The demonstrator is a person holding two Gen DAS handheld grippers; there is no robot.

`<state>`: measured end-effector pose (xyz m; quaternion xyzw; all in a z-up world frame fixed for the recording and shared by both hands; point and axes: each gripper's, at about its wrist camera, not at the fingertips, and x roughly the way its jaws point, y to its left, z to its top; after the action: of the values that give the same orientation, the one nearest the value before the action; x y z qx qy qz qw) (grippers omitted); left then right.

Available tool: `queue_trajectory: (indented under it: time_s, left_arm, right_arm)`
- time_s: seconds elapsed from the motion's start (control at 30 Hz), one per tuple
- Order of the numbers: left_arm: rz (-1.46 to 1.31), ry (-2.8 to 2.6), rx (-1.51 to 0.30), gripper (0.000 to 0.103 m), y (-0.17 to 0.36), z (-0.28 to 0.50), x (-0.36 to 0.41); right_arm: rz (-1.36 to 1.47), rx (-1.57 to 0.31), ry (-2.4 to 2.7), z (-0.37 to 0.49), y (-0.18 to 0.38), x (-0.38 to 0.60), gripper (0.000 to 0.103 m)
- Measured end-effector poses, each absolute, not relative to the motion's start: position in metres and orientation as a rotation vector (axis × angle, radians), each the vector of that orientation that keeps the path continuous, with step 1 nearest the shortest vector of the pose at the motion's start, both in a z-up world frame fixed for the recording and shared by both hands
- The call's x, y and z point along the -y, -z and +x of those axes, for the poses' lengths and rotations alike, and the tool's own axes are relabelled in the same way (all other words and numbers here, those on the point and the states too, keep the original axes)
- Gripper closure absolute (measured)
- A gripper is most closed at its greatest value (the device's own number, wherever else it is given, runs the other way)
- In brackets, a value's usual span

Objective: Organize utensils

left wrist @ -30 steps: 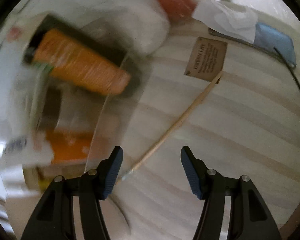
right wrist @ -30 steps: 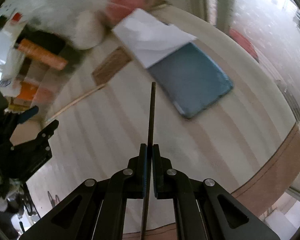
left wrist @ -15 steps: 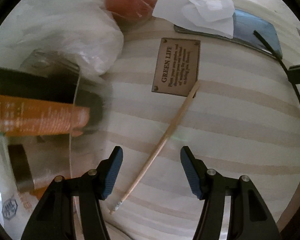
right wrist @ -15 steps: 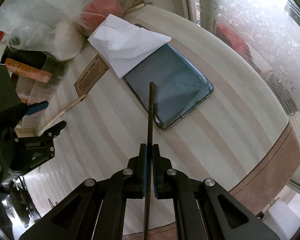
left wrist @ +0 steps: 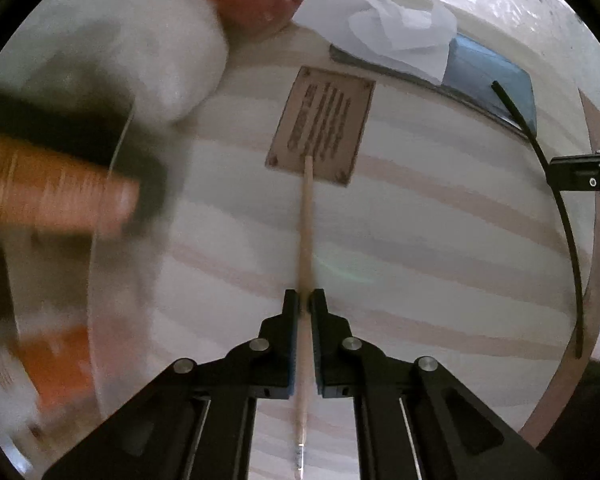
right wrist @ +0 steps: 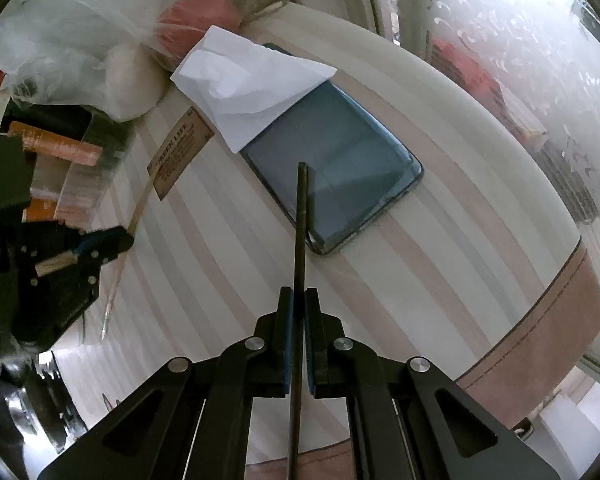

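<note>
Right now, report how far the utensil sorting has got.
Nothing looks put away yet. In hand: the left gripper is shut on the pale wooden stick, which lies along the striped cloth; the right gripper is shut on a dark thin stick above the blue tablet. Left: lifting the pale one and placing both; the frames show no clear holder.

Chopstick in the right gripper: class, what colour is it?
Dark brown, nearly black. The chopstick shows best in the right wrist view, clamped in the right gripper.
</note>
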<state>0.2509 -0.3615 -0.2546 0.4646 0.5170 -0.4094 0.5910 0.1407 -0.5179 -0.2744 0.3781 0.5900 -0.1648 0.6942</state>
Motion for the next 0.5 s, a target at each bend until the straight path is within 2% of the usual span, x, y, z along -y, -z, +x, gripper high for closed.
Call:
queue_trajectory:
  time_s: [0.5]
  left_arm:
    - [0.687, 0.744, -1.45, 0.099, 0.256, 0.175, 0.249]
  right_arm:
    - [0.804, -1.333, 0.324, 0.129, 0.274, 0.507, 0.098]
